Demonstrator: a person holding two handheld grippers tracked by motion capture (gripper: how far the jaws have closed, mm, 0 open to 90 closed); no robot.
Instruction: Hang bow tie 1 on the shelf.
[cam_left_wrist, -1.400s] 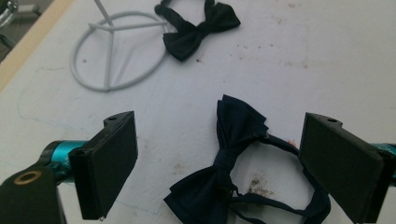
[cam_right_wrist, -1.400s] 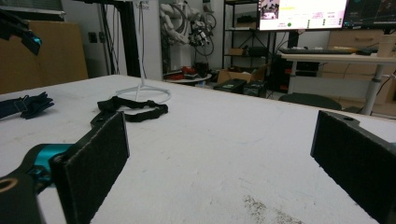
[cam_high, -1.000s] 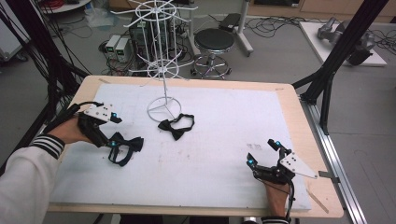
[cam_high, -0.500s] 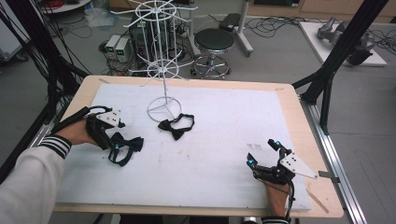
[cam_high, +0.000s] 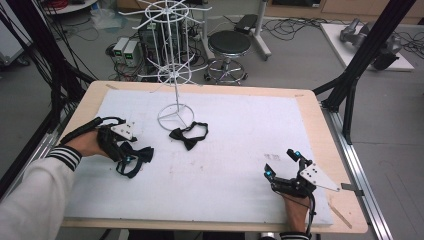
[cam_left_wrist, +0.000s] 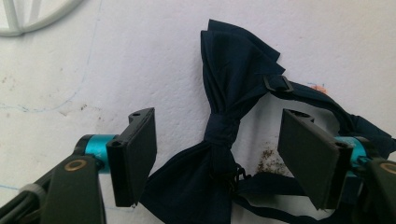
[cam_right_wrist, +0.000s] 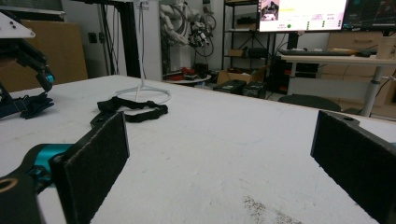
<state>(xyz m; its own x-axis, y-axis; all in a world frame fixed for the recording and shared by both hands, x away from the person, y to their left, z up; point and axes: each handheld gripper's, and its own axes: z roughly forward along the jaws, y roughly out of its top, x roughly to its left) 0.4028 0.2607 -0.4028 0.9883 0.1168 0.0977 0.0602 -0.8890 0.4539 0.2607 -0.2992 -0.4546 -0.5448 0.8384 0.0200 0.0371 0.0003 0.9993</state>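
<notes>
We see a dark navy cloth bow tie (cam_left_wrist: 219, 140), matt and softly pleated, with a small dark metal-looking slider on its woven strap. At its nine and three o'clock stand the left gripper's (cam_left_wrist: 219, 161) pads, matt black and smooth-faced, on glossy teal metal-looking collars. The right gripper's (cam_right_wrist: 219, 168) pads look rougher, almost felt-like. A second black cloth bow tie (cam_high: 188, 135) lies matt on the table's (cam_high: 240, 150) white cover, a dull, slightly grainy sheet with smudges and specks; pale bare wood borders it. At twelve o'clock the white wire stand (cam_high: 175, 70) looks like smooth painted metal.
</notes>
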